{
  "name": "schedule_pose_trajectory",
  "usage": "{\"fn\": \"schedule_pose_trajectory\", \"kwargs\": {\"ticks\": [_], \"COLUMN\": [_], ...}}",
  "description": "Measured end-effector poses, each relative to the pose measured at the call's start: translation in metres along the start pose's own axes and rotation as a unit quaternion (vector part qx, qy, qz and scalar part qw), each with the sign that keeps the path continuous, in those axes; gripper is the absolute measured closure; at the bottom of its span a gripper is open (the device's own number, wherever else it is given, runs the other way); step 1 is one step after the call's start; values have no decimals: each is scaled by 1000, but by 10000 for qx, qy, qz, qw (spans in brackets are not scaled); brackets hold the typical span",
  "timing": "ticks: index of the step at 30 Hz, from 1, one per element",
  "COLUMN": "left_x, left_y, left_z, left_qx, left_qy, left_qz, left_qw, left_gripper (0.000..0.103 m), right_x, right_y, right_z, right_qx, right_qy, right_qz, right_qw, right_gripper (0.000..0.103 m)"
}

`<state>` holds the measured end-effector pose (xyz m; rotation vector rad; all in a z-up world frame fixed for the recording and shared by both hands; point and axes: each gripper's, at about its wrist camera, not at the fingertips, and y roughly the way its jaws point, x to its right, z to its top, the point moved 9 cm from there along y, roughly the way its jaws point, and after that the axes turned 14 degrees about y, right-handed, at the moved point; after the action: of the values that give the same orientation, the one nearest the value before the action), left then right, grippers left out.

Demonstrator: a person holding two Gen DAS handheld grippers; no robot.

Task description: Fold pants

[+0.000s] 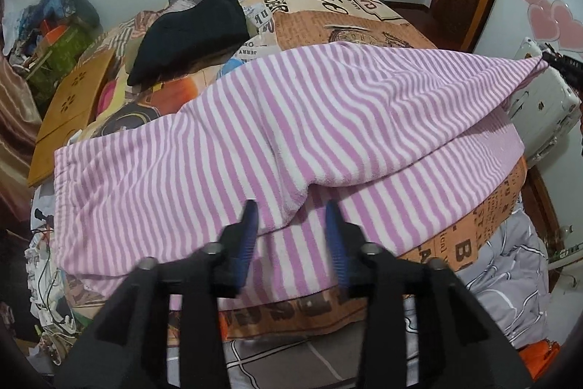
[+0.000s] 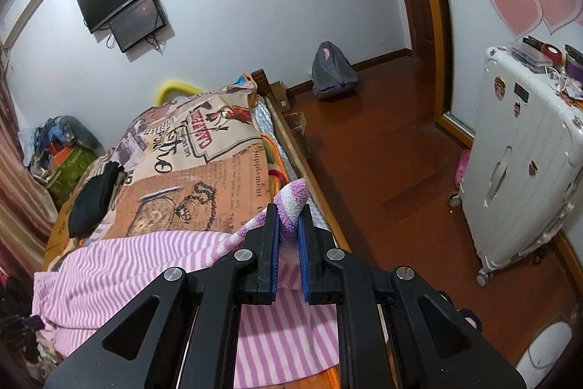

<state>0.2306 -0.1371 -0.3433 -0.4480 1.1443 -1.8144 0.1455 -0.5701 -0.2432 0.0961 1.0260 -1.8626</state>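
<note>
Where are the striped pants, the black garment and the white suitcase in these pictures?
striped pants (image 1: 291, 119), left wrist view, middle of the upper folded leg.
black garment (image 1: 189, 35), left wrist view, centre of the dark pile on the bed.
white suitcase (image 2: 517, 163), right wrist view, its ribbed front face.

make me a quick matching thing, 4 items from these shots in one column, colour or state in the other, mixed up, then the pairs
Items:
1. striped pants
2. left claw
3. right claw
4. folded garment further back on the bed

States:
A. shut on a pant leg end
B. black
C. pink and white
D. open, nothing between its fingers

Pairs: 1-C, 2-D, 3-A, 4-B
</note>
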Motion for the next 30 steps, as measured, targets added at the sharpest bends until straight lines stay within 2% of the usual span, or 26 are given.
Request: {"fn": "schedule_pose_trajectory", "kwargs": {"ticks": [2, 9, 12, 14, 15, 19, 24, 30], "left_x": [3, -3, -9, -13, -16, -25, -31, -31], "left_y": [4, 37, 41, 43, 42, 28, -8, -34], "left_z": [0, 2, 11, 15, 18, 30, 51, 65], "left_qx": [-36, -337, -254, -227, -172, 86, 495, 752], "left_qy": [105, 198, 128, 43, -23, -114, -69, -134], "left_qz": [41, 344, 479, 550, 581, 668, 808, 767], "left_qw": [9999, 9986, 9984, 9982, 9982, 9977, 9955, 9941], "left_gripper": [56, 56, 71, 95, 98, 99, 99, 99], "right_x": [1, 2, 1, 0, -1, -11, -38, -66], "right_y": [1, 9, 11, 12, 12, 14, 9, -2], "right_z": [-2, -6, -4, 0, 3, 16, 46, 75], "right_qx": [-35, -127, -123, -95, -64, 40, 285, 645], "right_qy": [-22, -20, -33, -18, -11, -103, -416, -697], "right_qz": [-1, 3, -24, -17, -4, 23, 142, 304], "right_qw": [10000, 9999, 9999, 10000, 10000, 9999, 9986, 9950], "right_gripper": [95, 95, 95, 95, 95, 95, 95, 95]}}
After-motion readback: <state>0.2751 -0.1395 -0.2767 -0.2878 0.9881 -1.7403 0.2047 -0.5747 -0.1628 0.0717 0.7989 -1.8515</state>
